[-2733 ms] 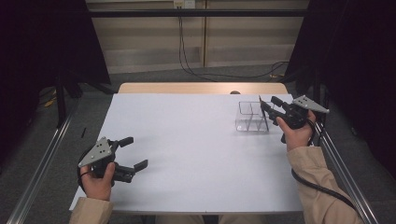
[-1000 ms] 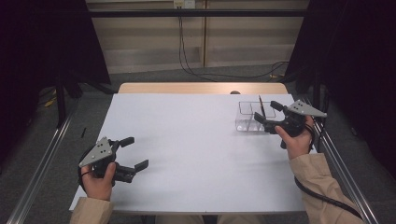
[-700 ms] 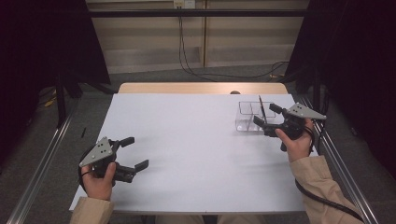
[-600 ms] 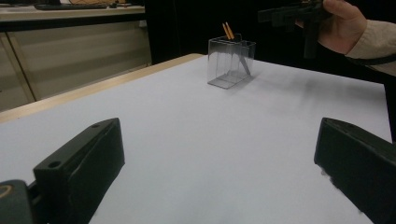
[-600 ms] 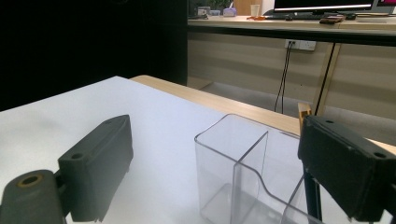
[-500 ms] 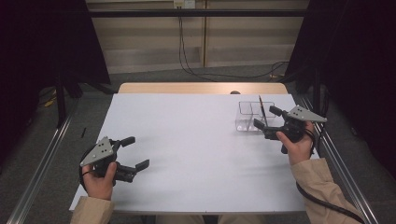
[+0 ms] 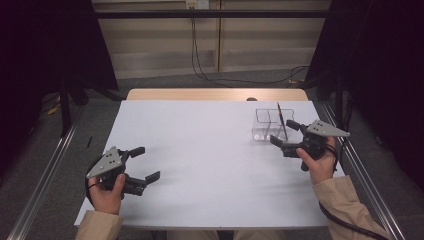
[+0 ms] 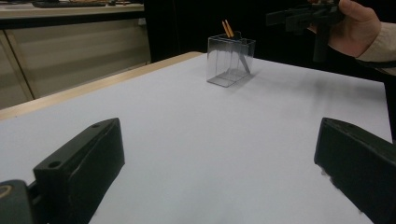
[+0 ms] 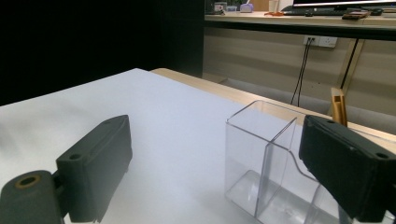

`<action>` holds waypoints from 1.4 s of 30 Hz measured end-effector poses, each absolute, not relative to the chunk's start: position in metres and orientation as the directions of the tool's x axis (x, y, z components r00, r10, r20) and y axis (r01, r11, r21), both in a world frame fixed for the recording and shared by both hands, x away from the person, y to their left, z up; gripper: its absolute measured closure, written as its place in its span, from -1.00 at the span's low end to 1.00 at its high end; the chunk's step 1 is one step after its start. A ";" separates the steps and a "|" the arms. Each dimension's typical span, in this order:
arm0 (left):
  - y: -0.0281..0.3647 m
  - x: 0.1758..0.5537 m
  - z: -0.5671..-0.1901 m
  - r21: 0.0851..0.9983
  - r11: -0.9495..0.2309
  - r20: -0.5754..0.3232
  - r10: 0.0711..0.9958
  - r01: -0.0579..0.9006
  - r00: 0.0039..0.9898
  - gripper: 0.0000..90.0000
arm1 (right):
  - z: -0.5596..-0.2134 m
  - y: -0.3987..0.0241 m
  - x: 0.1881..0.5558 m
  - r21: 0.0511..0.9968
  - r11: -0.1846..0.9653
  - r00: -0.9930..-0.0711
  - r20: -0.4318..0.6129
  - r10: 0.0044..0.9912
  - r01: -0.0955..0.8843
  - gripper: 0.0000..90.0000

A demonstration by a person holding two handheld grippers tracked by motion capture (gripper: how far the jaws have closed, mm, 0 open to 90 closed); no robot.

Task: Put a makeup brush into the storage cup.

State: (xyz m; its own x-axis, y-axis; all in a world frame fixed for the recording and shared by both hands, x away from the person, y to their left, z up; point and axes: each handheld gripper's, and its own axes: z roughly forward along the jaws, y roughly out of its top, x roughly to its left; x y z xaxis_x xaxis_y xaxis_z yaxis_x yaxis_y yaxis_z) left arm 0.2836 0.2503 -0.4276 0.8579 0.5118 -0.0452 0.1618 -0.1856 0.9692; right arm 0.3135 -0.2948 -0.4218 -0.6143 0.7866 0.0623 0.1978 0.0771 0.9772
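Note:
A clear divided box (image 7: 264,126) stands at the far right of the white table (image 7: 210,150). A thin dark stick (image 7: 281,120) leans upright inside it. My right gripper (image 7: 281,132) hovers just near and right of the box, open and empty, its jaws pointing at the box. In the right gripper view the box (image 9: 268,168) sits between the jaws, and an orange stick end (image 9: 338,106) rises behind the right one. My left gripper (image 7: 148,162) rests near the front left edge, open and empty. The left gripper view shows the box (image 8: 231,60) with orange-tipped sticks (image 8: 227,29).
A bare wooden strip (image 7: 215,94) runs along the table's far edge. Metal rails (image 7: 45,175) flank both sides of the table. Cables (image 7: 200,60) trail down the back wall onto the floor. Dark curtains hang at left and right.
My right gripper has drawn back from above the box toward the person, leaving the stick standing in the box. The left gripper has not moved.

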 end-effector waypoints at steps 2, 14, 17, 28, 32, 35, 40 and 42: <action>0.251 0.283 -0.427 0.969 -0.186 -0.044 0.513 0.161 0.858 -0.97 | -0.423 -0.293 0.312 0.976 0.077 -0.618 0.067 0.783 0.203 -0.80; 0.251 0.284 -0.427 0.969 -0.185 -0.045 0.511 0.161 0.858 -0.97 | -0.428 -0.290 0.303 0.972 0.087 -0.639 0.073 0.766 0.216 -0.80; 0.251 0.284 -0.427 0.970 -0.183 -0.046 0.511 0.161 0.858 -0.97 | -0.429 -0.290 0.300 0.971 0.091 -0.641 0.074 0.764 0.220 -0.80; 0.251 0.284 -0.427 0.970 -0.186 -0.043 0.510 0.159 0.859 -0.97 | -0.432 -0.291 0.291 0.970 0.099 -0.653 0.073 0.754 0.223 -0.80; 0.251 0.284 -0.427 0.970 -0.187 -0.042 0.510 0.158 0.859 -0.97 | -0.432 -0.290 0.286 0.969 0.099 -0.657 0.077 0.750 0.227 -0.80; 0.250 0.284 -0.427 0.970 -0.187 -0.041 0.508 0.157 0.860 -0.97 | -0.433 -0.290 0.284 0.969 0.096 -0.665 0.081 0.743 0.226 -0.80; 0.250 0.284 -0.426 0.970 -0.188 -0.041 0.508 0.157 0.861 -0.97 | -0.434 -0.290 0.281 0.967 0.101 -0.669 0.084 0.739 0.234 -0.80; 0.250 0.285 -0.426 0.970 -0.187 -0.040 0.508 0.155 0.860 -0.97 | -0.435 -0.291 0.280 0.966 0.103 -0.670 0.086 0.738 0.237 -0.80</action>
State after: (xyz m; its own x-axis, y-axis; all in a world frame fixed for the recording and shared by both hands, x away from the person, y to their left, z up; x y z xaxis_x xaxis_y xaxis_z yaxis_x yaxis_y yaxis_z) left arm 0.2845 0.2501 -0.4264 0.8604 0.5080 -0.0399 0.1552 -0.1867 0.9701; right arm 0.2795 -0.2908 -0.4347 -0.6696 0.7378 0.0859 0.2375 0.1031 0.9659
